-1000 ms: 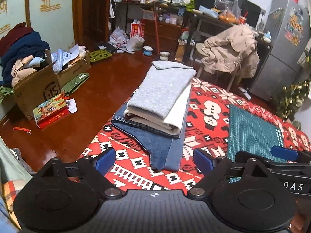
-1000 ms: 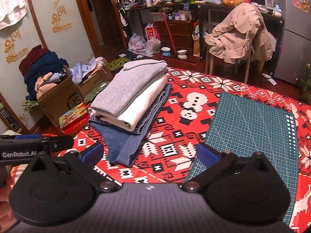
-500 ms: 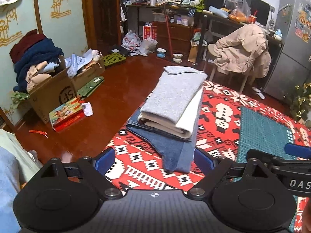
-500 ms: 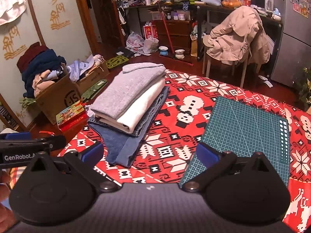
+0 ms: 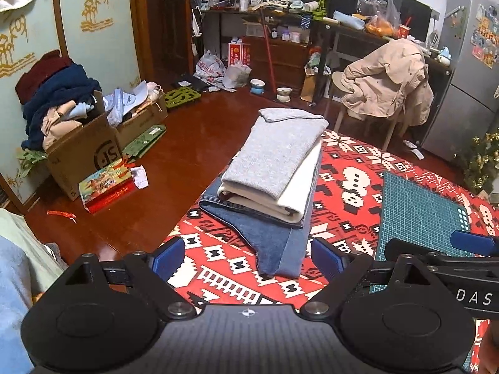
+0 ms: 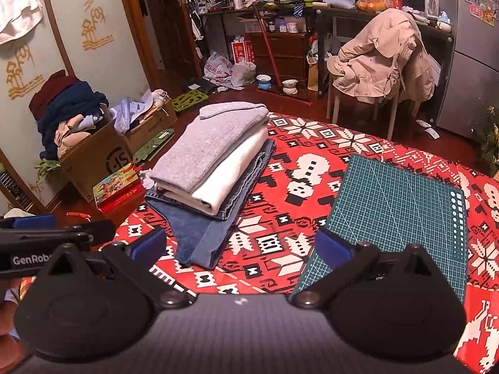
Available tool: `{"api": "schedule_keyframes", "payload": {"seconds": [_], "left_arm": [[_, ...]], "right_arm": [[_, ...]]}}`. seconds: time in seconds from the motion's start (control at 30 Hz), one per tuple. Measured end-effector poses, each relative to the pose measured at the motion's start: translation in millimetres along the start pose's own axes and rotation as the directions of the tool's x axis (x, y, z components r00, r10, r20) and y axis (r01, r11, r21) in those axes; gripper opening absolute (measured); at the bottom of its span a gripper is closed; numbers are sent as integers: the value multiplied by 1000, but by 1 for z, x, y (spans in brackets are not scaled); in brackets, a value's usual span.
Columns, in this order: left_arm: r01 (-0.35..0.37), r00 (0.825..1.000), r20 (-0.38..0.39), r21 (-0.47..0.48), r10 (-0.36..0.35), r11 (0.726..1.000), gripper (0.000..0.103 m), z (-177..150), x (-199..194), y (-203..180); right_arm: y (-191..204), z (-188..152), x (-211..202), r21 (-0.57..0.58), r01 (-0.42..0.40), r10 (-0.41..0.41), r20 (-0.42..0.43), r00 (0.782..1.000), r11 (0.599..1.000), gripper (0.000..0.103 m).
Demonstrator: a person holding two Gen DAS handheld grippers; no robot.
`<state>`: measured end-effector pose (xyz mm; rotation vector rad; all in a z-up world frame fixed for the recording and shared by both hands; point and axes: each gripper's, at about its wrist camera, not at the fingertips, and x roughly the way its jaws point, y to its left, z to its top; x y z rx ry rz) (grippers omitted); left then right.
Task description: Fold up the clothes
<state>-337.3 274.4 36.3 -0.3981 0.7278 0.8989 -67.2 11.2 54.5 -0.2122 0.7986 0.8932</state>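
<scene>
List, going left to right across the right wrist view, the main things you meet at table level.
Brown cardboard box heaped with clothes → stack of folded grey, cream and denim clothes → red patterned tablecloth → green gridded cutting mat.

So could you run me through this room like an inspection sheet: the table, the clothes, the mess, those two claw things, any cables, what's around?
Surface: table under a red patterned cloth, green cutting mat on its right side.
Job's things: folded stack at the table's left edge, grey garment on top, cream one beneath, jeans at the bottom.
Clutter: nothing else seen on the table.
Grippers: left gripper and right gripper both open, empty.
Cables: nothing seen.
Surroundings: cardboard box heaped with clothes, beige coat over a chair, fridge.
</scene>
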Motion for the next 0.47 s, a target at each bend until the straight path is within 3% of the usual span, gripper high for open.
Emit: {"api": "schedule_keyframes", "payload": {"seconds": [0.47], "left_arm": [[-14,1000,7,4,14,1000,88,1,-3,-5]], "right_arm": [[0,-1,0,-5,-1,1,-2,1000,1000,102]]}}
